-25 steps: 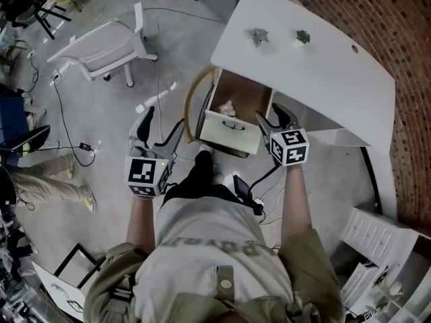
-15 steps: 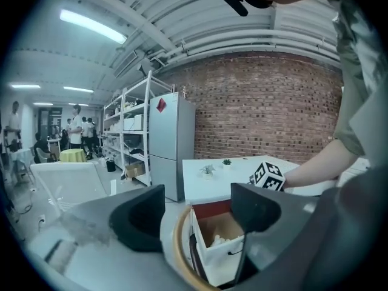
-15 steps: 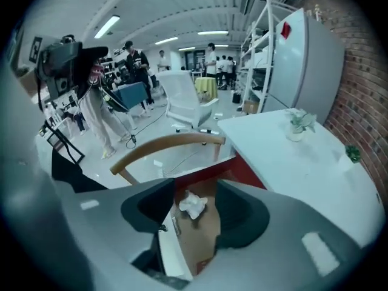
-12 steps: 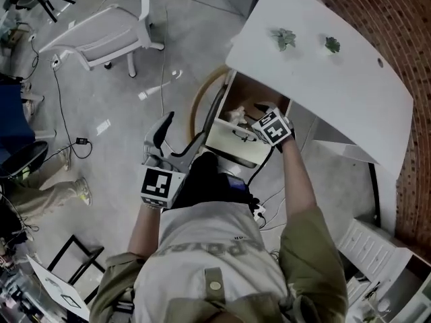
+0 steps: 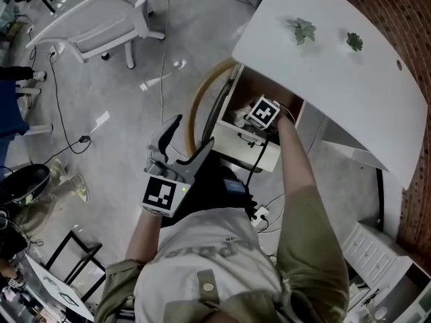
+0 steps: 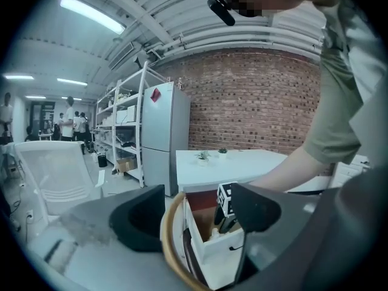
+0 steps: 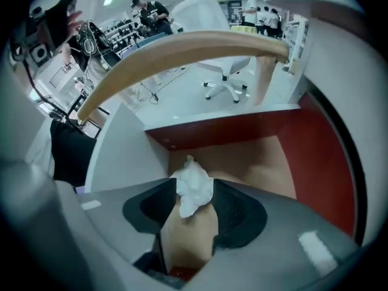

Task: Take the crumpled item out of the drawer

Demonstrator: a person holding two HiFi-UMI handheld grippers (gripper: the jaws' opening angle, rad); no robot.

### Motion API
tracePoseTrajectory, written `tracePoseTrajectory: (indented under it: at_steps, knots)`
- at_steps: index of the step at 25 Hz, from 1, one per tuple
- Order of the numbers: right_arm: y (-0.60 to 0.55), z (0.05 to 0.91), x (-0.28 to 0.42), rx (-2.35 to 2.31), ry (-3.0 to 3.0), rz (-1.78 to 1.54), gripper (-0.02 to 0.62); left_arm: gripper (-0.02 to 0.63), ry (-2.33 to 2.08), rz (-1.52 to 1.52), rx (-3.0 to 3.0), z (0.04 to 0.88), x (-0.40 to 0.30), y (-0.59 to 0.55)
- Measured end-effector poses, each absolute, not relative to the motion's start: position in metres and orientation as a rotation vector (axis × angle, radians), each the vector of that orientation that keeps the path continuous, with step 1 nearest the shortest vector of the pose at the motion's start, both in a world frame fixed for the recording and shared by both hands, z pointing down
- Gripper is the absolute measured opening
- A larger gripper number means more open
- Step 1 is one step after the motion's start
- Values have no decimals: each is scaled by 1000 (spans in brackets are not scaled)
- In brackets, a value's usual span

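Inside drawer (image 5: 250, 152) by front wall | right gripper (image 7: 194, 194) jaws closing on crumpled paper (image 7: 193, 183) | left gripper (image 5: 193, 132) agape, empty

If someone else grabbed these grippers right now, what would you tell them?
Right gripper: reached down into the open drawer, jaws closing on the crumpled paper, which sits between them and touches both pads.
Left gripper: open, empty, held outside the drawer in front of it.
Done: drawer is open and the paper has been reached.
Left: finish the squeeze, then lift the paper up and out of the drawer. It has not been lifted yet.
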State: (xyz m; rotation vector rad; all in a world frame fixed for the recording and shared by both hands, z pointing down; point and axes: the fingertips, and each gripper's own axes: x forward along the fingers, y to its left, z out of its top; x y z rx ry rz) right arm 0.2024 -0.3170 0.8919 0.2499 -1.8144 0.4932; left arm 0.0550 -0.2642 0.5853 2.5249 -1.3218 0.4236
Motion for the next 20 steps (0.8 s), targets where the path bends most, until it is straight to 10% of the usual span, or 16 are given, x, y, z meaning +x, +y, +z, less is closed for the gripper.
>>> tracePoseTrajectory:
  at_steps: [20]
  knots:
    - [-322, 909, 214, 275, -1774, 541, 44, 347, -1361, 429, 2484, 601, 37, -268]
